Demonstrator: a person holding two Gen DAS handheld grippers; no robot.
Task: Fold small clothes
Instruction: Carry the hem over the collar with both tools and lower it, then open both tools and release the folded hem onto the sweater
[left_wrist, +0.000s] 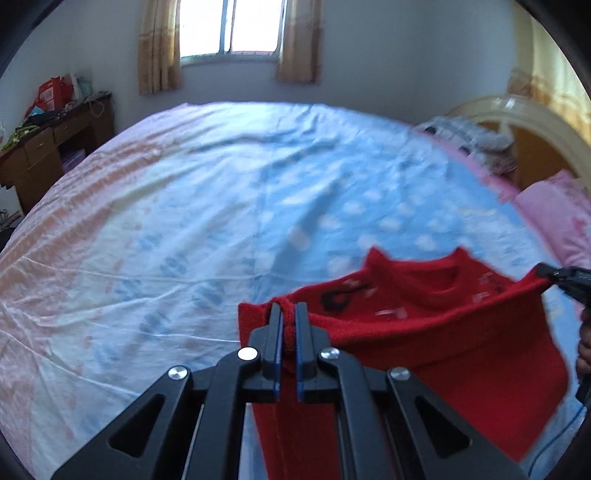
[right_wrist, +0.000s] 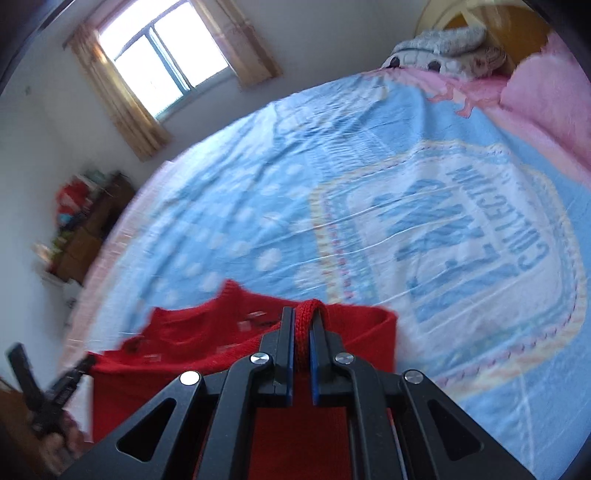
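Observation:
A small red knitted sweater (left_wrist: 424, 332) with dark and white marks hangs stretched between both grippers above the bed. My left gripper (left_wrist: 289, 314) is shut on its left edge. The right gripper (left_wrist: 550, 276) shows in the left wrist view at the far right, pinching the other corner. In the right wrist view my right gripper (right_wrist: 303, 317) is shut on a fold of the red sweater (right_wrist: 221, 339), and the left gripper (right_wrist: 83, 365) shows at lower left holding the far corner. The sweater's lower part hangs below and is partly hidden by the gripper bodies.
A wide bed with a blue, white and pink printed sheet (left_wrist: 221, 192) lies below. Pink pillows (left_wrist: 557, 214) and a grey folded blanket (right_wrist: 443, 40) sit by the headboard (left_wrist: 517, 122). A cluttered wooden desk (left_wrist: 44, 147) stands at left under a curtained window (left_wrist: 229, 29).

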